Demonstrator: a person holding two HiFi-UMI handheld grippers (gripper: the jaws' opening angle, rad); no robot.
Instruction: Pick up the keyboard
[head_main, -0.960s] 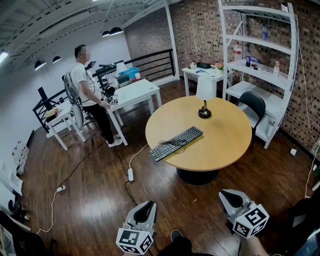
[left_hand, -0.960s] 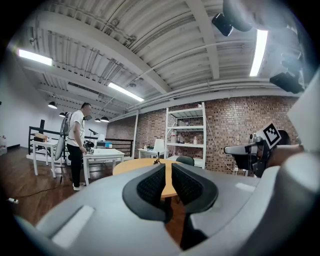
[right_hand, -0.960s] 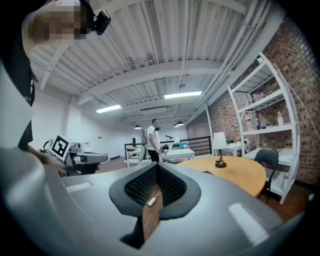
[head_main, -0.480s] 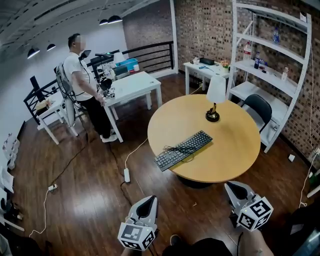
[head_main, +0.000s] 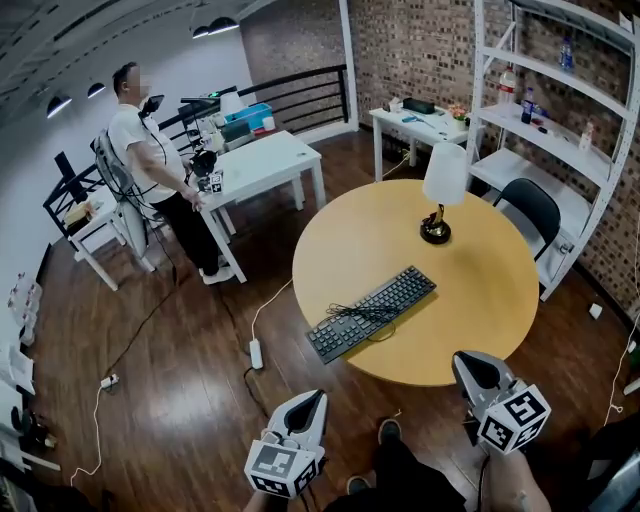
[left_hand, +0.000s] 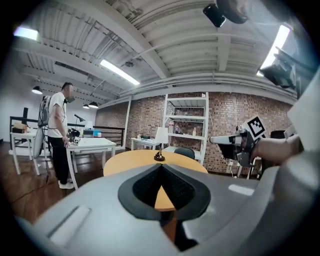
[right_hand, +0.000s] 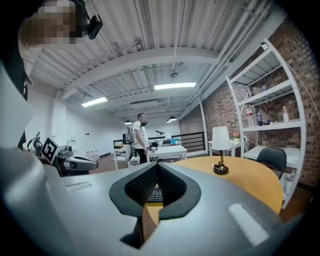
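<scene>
Black rubber pads line both claws, and both claws are pressed tight together with nothing in them.

Head view: the grey left claw (head_main: 312, 399) and the grey right claw (head_main: 467, 361) hang over the dark wood floor (head_main: 150, 400), side by side and well apart. They touch nothing. Ahead of them stands the round yellow wooden table (head_main: 470, 320). The long black keyboard (head_main: 372, 313) lies flat on it, ahead of both claws and between them. Its long side runs on a slant. The near end sits ahead of the left claw, and the far end points away and over toward the right claw's side. A messy bunch of thin black cable (head_main: 358, 312) lies on the near half of the keyboard. Farther off, past the keyboard, stands a small lamp with a white shade and a black foot (head_main: 443, 195). A person in a white shirt (head_main: 150, 165) stands far ahead of the left claw beside a white square table (head_main: 265, 165).

Left gripper view: the two jaws meet at the tip. Only a bit of the round table shows through the gap behind the tip. The right claw is off to its right.

Right gripper view: the jaws meet at the tip too. Some keys of the keyboard peek through the gap, straight ahead. The left claw is off to its left.
</scene>
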